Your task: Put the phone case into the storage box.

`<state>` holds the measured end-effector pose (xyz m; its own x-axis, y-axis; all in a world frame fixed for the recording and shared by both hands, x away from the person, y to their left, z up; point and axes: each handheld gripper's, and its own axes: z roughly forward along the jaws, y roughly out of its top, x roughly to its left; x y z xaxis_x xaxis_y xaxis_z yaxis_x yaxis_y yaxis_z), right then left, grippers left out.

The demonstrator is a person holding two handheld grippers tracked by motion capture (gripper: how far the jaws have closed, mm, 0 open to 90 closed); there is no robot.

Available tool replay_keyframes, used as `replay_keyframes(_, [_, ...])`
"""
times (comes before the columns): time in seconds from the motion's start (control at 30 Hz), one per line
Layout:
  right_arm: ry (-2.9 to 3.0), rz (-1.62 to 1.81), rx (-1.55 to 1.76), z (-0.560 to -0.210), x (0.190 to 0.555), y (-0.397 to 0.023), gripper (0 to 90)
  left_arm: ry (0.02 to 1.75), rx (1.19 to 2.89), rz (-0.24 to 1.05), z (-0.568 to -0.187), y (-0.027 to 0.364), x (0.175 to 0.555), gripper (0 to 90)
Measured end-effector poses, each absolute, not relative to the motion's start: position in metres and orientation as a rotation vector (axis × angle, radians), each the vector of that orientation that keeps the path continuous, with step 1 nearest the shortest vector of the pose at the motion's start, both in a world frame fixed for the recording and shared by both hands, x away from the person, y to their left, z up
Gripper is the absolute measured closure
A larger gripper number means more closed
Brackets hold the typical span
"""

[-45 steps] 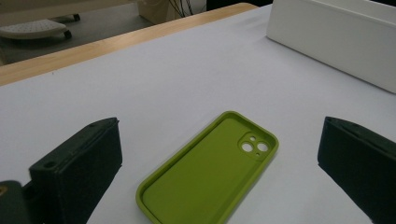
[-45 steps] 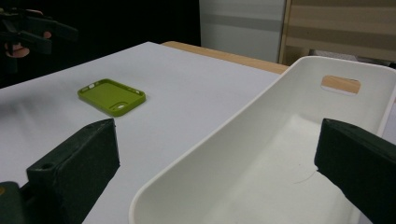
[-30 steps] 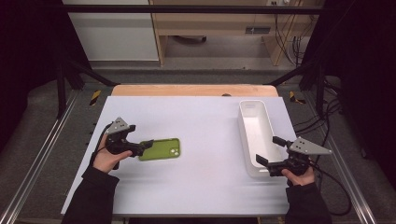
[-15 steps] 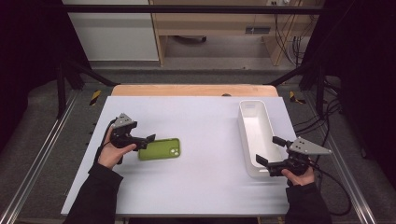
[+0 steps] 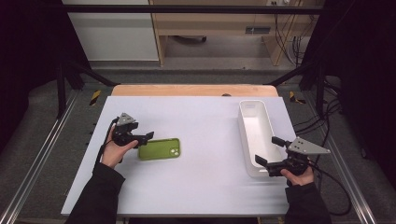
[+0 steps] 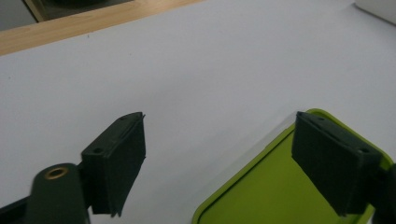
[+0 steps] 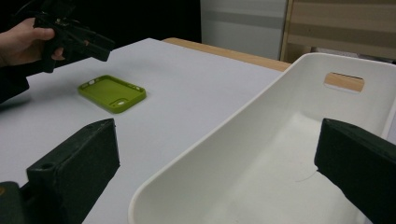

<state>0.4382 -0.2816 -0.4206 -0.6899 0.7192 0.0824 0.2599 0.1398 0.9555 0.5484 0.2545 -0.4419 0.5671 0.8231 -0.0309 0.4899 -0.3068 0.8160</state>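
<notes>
1. my left gripper (image 5: 145, 136) has its jaws apart, just been closing, one pad over the green phone case (image 5: 159, 149), not pressing it.
2. my right gripper (image 5: 267, 152) gapes wide across the near end of the white bin (image 5: 254, 121).
3. the case lies flat on the table (image 5: 205, 186), well apart from the bin.

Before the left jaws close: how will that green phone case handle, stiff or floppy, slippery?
The green phone case looks thin and hollow, so probably light and a bit flexible. It lies flat on the smooth white table, so it may slide if pushed. A raised rim shows in the right gripper view, offering an edge to pinch.
</notes>
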Motion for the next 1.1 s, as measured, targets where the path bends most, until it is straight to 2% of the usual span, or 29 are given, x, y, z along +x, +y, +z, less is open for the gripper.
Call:
replay_keyframes(0.03, [2.028,1.569,0.939,-0.421,0.438,-0.282,0.6,1.061,1.969,0.497,-0.443,0.255,0.549,26.1])
replay_keyframes(0.07, [2.028,1.569,0.939,-0.421,0.438,-0.282,0.6,1.068,1.966,0.487,-0.443,0.256,0.550,26.1])
replay_keyframes(0.1, [2.029,1.568,0.939,-0.421,0.438,-0.282,0.6,1.073,1.964,0.484,-0.444,0.256,0.550,32.2])
replay_keyframes(0.13, [2.029,1.568,0.939,-0.421,0.438,-0.282,0.6,1.075,1.965,0.482,-0.444,0.256,0.551,32.2])
replay_keyframes(0.63, [2.026,1.573,0.939,-0.420,0.438,-0.282,0.6,1.141,2.029,0.481,-0.453,0.256,0.554,68.5])
replay_keyframes(1.1, [2.025,1.573,0.933,-0.420,0.438,-0.282,0.6,1.192,2.082,0.469,-0.461,0.255,0.557,89.6])
